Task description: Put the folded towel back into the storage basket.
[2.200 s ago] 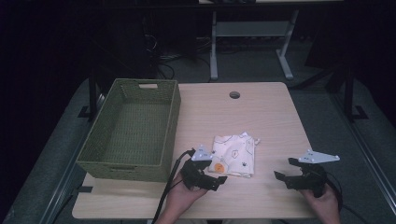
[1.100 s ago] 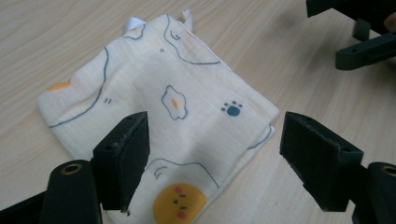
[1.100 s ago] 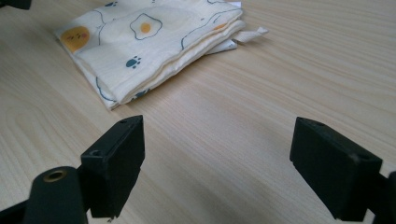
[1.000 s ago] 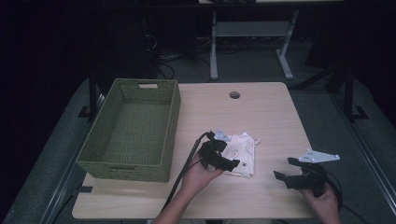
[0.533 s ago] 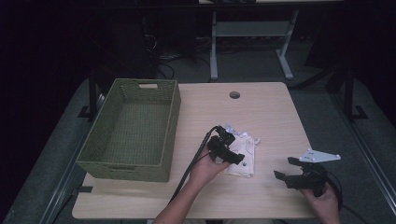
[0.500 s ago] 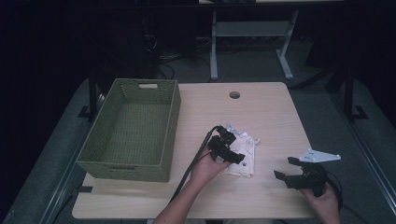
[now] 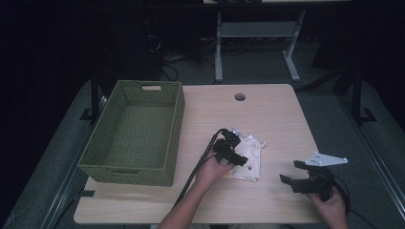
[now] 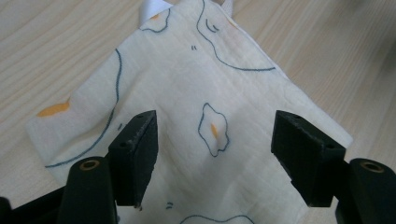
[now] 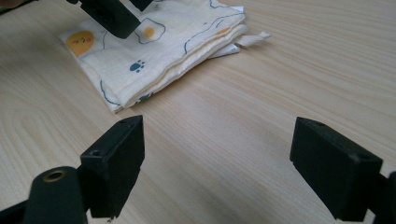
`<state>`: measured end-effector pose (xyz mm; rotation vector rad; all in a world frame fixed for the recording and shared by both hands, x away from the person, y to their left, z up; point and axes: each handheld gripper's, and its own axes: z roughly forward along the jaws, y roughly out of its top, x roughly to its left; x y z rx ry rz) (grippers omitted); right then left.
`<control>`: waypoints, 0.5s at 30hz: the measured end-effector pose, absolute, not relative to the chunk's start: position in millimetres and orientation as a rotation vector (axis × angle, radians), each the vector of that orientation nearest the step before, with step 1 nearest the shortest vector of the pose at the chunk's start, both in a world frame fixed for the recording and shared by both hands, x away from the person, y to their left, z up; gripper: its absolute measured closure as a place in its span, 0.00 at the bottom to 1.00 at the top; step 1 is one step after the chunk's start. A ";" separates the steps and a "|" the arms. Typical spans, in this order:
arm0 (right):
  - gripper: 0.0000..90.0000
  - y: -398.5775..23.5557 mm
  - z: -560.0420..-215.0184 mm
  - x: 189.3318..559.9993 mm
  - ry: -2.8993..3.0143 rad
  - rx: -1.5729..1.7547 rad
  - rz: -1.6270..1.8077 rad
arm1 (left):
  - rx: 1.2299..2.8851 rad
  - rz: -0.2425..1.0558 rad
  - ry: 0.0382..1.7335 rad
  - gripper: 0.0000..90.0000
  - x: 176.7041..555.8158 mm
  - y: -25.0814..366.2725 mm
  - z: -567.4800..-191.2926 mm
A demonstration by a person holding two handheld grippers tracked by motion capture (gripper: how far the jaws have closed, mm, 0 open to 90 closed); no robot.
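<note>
The folded cloth (image 7: 248, 160) lies on the wooden table (image 7: 267, 109), to the right of the green woven basket (image 7: 136, 131) and well apart from it. In the left gripper view its print reads clearly: fried eggs, blue outlines and orange patches. From above, the same cloth (image 8: 196, 107) is a pale patch, partly covered by the left gripper (image 7: 234, 155). That gripper (image 8: 215, 158) hangs over the cloth with its jaws wide apart, having just been closing a little; nothing is pinched, and whether the tips touch the fabric cannot be told. The right gripper view shows the cloth's stacked folded edges and a paw print. The right gripper (image 9: 233, 163), right of the cloth, is spread wide over bare table, holding nothing.
</note>
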<state>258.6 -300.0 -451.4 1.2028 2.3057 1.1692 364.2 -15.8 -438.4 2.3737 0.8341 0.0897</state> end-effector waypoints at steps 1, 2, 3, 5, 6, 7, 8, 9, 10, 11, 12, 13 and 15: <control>0.19 -299.8 -451.2 258.4 2.306 1.202 1.170 | 2.379 0.092 0.837 0.38 365.5 -16.9 -439.6; 0.19 -299.8 -451.2 258.4 2.306 1.202 1.170 | 2.379 0.092 0.837 0.38 365.5 -16.9 -439.6; 0.19 -299.9 -451.2 258.4 2.306 1.203 1.171 | 2.377 0.088 0.843 0.40 366.1 -17.5 -439.9; 0.19 -299.8 -451.1 258.4 2.306 1.203 1.171 | 2.377 0.091 0.846 0.40 367.0 -18.9 -440.7; 0.19 -299.8 -451.2 258.4 2.305 1.202 1.171 | 2.381 0.092 0.845 0.41 367.3 -19.6 -441.2; 0.19 -299.8 -451.1 258.5 2.304 1.202 1.172 | 2.389 0.101 0.852 0.43 367.5 -21.3 -442.9; 0.19 -299.8 -451.1 258.5 2.304 1.202 1.172 | 2.389 0.101 0.852 0.44 367.5 -21.3 -442.9; 0.19 -299.9 -451.2 258.7 2.304 1.203 1.171 | 2.396 0.103 0.858 0.45 368.5 -22.1 -444.9; 0.19 -299.9 -451.2 258.7 2.304 1.203 1.171 | 2.396 0.103 0.858 0.45 368.5 -22.1 -444.9; 0.19 -299.6 -451.2 258.6 2.304 1.203 1.171 | 2.399 0.107 0.862 0.46 369.2 -22.5 -446.4; 0.19 -299.6 -451.2 258.6 2.304 1.203 1.171 | 2.399 0.107 0.862 0.47 369.2 -22.5 -446.4; 0.19 -299.4 -451.1 258.5 2.304 1.203 1.171 | 2.411 0.110 0.862 0.47 369.6 -22.8 -447.1; 0.19 -298.8 -451.0 258.5 2.306 1.200 1.170 | 2.426 0.119 0.865 0.50 370.3 -23.0 -448.6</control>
